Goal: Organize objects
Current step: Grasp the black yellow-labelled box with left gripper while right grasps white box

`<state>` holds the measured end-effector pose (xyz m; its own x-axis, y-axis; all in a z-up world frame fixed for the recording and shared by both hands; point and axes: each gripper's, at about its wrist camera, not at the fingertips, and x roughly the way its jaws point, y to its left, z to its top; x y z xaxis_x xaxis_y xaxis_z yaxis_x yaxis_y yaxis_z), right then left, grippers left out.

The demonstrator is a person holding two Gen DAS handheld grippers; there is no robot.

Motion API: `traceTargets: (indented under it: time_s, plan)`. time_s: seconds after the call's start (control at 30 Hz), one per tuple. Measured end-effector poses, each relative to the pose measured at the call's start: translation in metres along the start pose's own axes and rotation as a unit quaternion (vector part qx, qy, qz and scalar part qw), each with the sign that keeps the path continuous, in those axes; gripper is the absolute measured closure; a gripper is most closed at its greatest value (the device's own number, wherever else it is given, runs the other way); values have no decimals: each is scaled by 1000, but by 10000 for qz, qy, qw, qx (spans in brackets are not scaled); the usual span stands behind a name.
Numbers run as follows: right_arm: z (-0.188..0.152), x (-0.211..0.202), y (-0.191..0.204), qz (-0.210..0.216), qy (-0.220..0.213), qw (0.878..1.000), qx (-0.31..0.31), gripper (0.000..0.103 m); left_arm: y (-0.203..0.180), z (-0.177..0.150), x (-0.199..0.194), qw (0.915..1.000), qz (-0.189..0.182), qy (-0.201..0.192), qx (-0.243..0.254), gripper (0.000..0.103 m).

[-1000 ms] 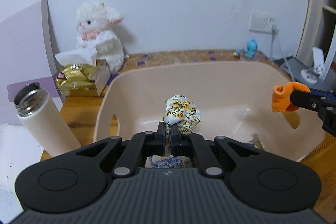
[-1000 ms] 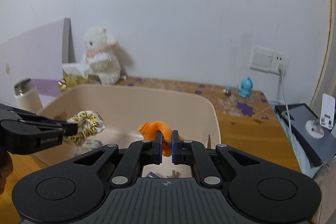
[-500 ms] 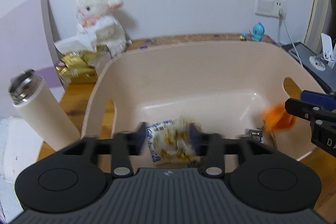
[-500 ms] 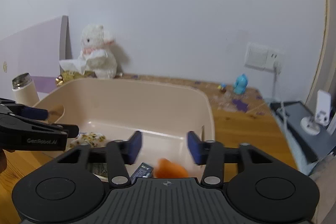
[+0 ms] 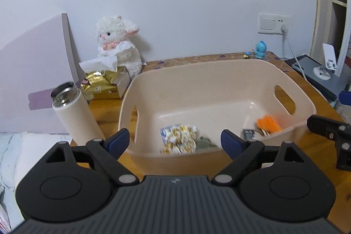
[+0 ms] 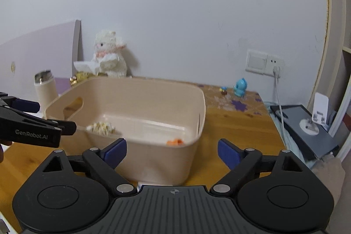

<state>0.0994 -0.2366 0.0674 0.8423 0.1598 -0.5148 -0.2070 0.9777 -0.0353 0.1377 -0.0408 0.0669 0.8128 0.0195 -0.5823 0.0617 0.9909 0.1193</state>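
Observation:
A beige plastic bin (image 5: 219,71) stands on the wooden table; it also shows in the right wrist view (image 6: 140,89). A floral scrunchie (image 5: 179,140) lies on its floor at the front left, on a small packet. An orange scrunchie (image 5: 268,124) lies at the right end, seen in the right wrist view (image 6: 174,142) too. My left gripper (image 5: 175,142) is open and empty, held back from the bin's near wall. My right gripper (image 6: 172,151) is open and empty in front of the bin's right end.
A white thermos (image 5: 75,113) stands left of the bin. A white plush lamb (image 5: 118,45) and a gold tissue pack (image 5: 101,84) sit behind it. A blue figurine (image 5: 260,50), a cable, a dark tablet (image 5: 320,78) and a white stand (image 5: 328,60) are at the right.
Both grippers opened and let go: the floral scrunchie and the orange scrunchie dropped into the bin. Both grippers then pulled back from the bin.

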Motion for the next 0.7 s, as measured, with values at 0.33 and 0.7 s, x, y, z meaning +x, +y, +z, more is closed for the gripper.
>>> traceTargets:
  time_s: [0.33,0.7]
  plan:
    - [-51,13,-7,-53,647,9979,82,11,-17,-44,-7,9990,-232,367,35,11]
    - [-85,33,-14,-60,1034,9945,146,12,-43,-75,18,9947,-744,709,-96,11]
